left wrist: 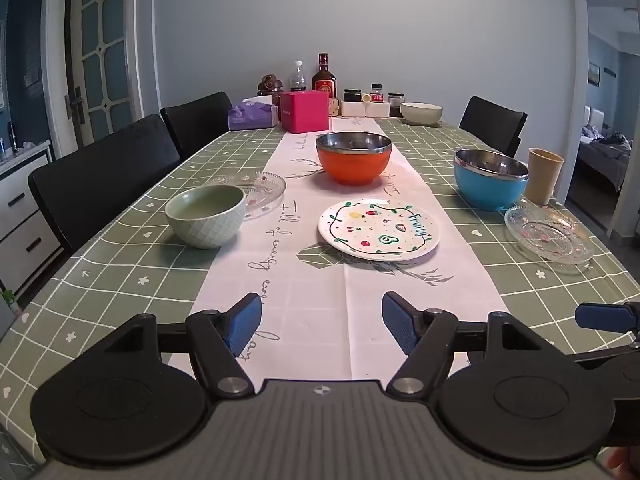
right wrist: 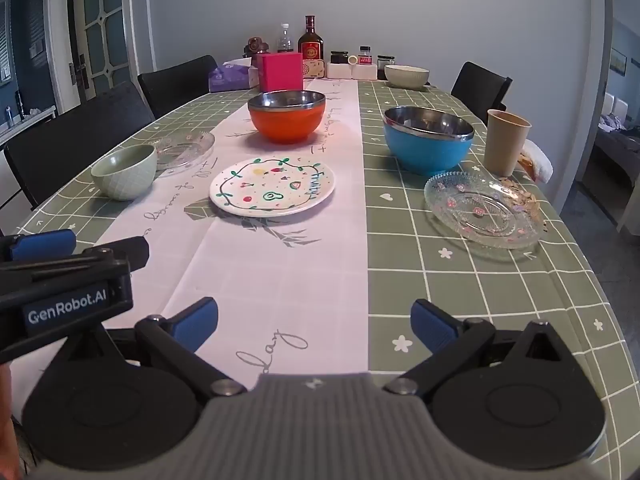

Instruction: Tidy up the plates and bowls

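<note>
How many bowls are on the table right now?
4. A green bowl at the left, beside a glass plate; an orange bowl on the white runner; a blue bowl at the right by the cup; a pale bowl at the far end.

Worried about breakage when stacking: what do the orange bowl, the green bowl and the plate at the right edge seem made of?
Orange bowl: shiny mirror-like inside, probably stainless steel; the matte orange shell could be plastic.
Green bowl: glazed, with an embossed diamond pattern; likely ceramic.
Right-edge plate: see-through and ribbed; likely pressed glass, possibly clear plastic.
</note>
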Demonstrator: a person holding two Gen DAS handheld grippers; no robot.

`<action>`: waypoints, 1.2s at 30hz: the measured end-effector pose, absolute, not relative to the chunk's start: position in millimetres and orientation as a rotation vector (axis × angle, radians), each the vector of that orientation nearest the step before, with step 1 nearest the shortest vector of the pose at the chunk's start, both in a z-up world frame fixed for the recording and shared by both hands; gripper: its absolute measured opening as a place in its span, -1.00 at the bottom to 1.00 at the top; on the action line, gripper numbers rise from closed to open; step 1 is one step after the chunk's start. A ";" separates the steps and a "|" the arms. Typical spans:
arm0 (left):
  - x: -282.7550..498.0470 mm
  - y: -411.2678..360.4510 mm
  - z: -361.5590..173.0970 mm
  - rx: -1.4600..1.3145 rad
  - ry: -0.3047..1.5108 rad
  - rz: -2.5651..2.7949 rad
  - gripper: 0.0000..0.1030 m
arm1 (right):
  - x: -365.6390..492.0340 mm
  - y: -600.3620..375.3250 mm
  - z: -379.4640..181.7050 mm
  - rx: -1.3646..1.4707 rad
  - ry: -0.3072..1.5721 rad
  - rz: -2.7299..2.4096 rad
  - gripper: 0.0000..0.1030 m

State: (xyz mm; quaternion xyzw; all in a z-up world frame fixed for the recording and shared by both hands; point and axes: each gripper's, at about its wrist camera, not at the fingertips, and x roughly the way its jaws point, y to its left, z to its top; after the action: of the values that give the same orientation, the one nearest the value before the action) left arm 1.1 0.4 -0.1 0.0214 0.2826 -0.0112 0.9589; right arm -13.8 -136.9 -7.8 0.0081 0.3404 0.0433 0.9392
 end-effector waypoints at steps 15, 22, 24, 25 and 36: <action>6.8 4.8 -3.9 0.023 0.606 -0.046 0.68 | -13.3 -136.8 -9.3 0.024 0.699 0.094 0.95; 6.2 4.8 -4.0 0.032 0.601 -0.036 0.74 | -12.6 -134.3 -9.7 0.016 0.700 0.091 0.95; 5.8 4.0 -4.7 0.043 0.595 -0.029 0.75 | -12.2 -134.2 -10.1 0.013 0.700 0.091 0.95; 5.9 3.8 -5.2 0.048 0.593 -0.028 0.75 | -12.4 -134.4 -10.2 0.012 0.700 0.091 0.95; 9.5 4.6 -10.7 0.059 0.615 -0.022 0.75 | -11.5 -129.8 -11.9 -0.038 0.696 0.066 0.95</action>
State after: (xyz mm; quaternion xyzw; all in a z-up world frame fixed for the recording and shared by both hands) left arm 9.5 4.6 -10.7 0.0291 0.3028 -0.0108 0.9525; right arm -11.5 -129.8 -11.9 -0.0186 0.3408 0.0323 0.9394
